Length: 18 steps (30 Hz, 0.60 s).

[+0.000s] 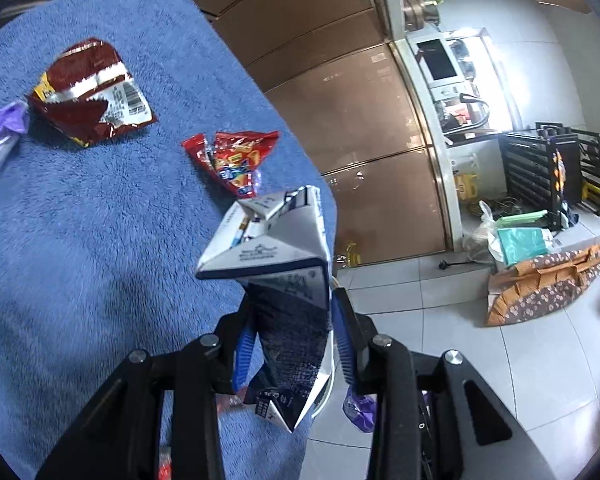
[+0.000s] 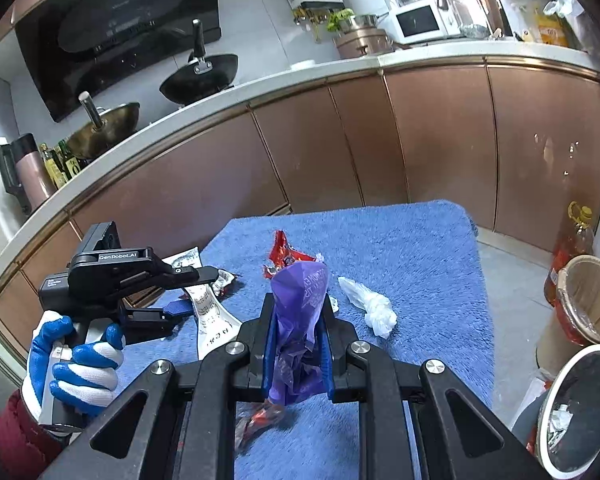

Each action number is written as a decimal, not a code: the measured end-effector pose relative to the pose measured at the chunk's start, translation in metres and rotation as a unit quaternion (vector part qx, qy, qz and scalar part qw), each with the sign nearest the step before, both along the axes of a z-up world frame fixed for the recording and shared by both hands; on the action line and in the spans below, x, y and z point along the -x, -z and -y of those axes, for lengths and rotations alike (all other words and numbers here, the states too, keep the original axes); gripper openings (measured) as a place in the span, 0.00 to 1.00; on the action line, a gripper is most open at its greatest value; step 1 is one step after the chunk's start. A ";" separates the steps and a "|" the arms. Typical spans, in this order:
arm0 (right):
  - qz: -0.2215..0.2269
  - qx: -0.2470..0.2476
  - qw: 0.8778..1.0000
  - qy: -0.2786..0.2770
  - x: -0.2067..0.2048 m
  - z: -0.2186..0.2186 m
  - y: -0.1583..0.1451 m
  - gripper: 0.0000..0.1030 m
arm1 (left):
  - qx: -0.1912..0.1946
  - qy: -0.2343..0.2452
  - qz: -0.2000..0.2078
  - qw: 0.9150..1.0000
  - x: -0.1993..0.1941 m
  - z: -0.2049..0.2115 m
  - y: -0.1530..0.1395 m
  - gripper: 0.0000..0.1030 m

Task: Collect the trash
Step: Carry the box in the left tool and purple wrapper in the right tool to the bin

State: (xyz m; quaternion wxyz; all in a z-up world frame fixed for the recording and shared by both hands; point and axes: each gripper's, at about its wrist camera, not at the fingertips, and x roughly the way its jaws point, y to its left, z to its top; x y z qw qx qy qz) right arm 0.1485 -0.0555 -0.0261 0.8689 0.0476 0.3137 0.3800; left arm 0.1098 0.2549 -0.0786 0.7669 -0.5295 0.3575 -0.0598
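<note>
Crushed milk carton (image 1: 278,276) pinched between closed fingers of left gripper (image 1: 294,344), lifted above blue towel (image 1: 80,240) near its edge. Right gripper (image 2: 296,320) clamped on purple plastic bag (image 2: 298,320), over the towel. On the towel: dark red wrapper (image 1: 92,92), red snack wrapper (image 1: 232,160), white crumpled plastic (image 2: 370,306). Trash bin (image 2: 580,408) stands on floor at right, beside the towel.

Two grippers are in view: the left gripper (image 2: 188,292) holds one crushed milk carton (image 1: 276,280), the right gripper (image 2: 296,320) one purple wrapper (image 2: 300,320). Ahead lie two red snack wrappers (image 1: 232,160), a third (image 2: 260,420) beneath, one white plastic wad (image 2: 370,306). Two bins (image 2: 580,408) stand right.
</note>
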 end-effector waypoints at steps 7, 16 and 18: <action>0.020 -0.012 1.000 0.010 0.030 0.017 -0.017 0.17 | -0.004 -0.001 0.023 1.000 0.029 0.002 -0.028 0.33; 0.045 -0.024 0.998 0.029 0.060 0.042 -0.037 0.17 | 0.000 0.005 0.045 0.999 0.057 0.014 -0.053 0.33; 0.048 -0.027 0.998 0.036 0.063 0.048 -0.039 0.17 | 0.000 0.013 0.047 0.999 0.056 0.022 -0.057 0.33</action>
